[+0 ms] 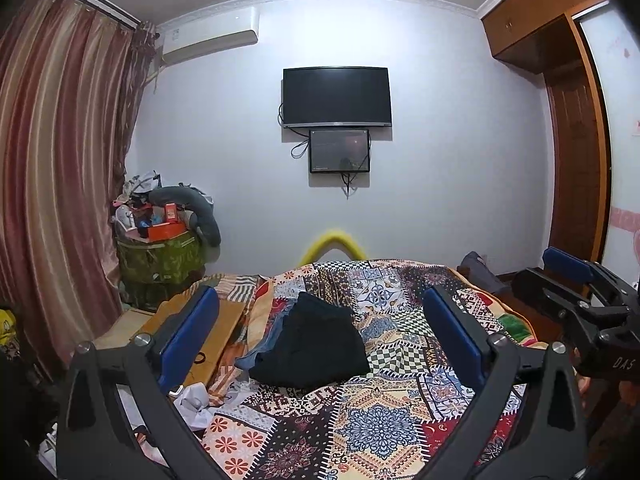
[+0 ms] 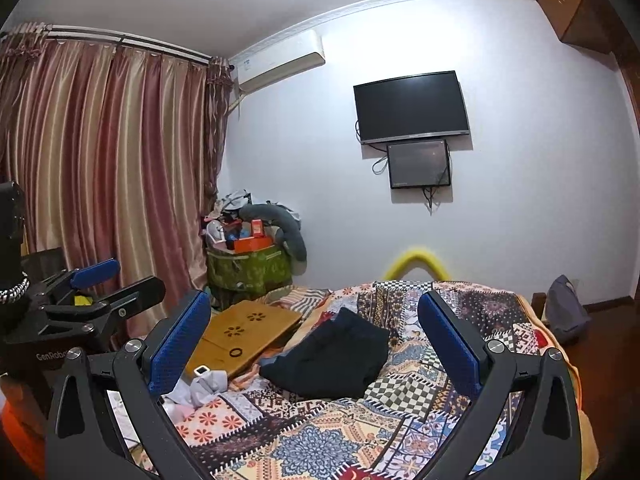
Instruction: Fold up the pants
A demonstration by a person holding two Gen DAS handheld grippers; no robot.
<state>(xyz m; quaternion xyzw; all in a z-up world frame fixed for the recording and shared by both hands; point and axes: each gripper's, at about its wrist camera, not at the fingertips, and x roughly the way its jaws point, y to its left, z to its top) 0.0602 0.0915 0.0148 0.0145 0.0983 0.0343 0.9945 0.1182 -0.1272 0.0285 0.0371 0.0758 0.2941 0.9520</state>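
Left claw and right claw both stand wide open, empty, held above the bed. Black pants lie bunched mid-bed, well apart from both. Judged soft, light, limp; best pinched at an outer edge.

clear: patchwork bed around dark pants | blocked left: wooden tray, crumpled cloth | right edge: bag

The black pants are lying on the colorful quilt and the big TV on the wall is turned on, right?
Not quite. The big TV is off; its screen is dark in the left wrist view. The black pants do lie on the colorful quilt.
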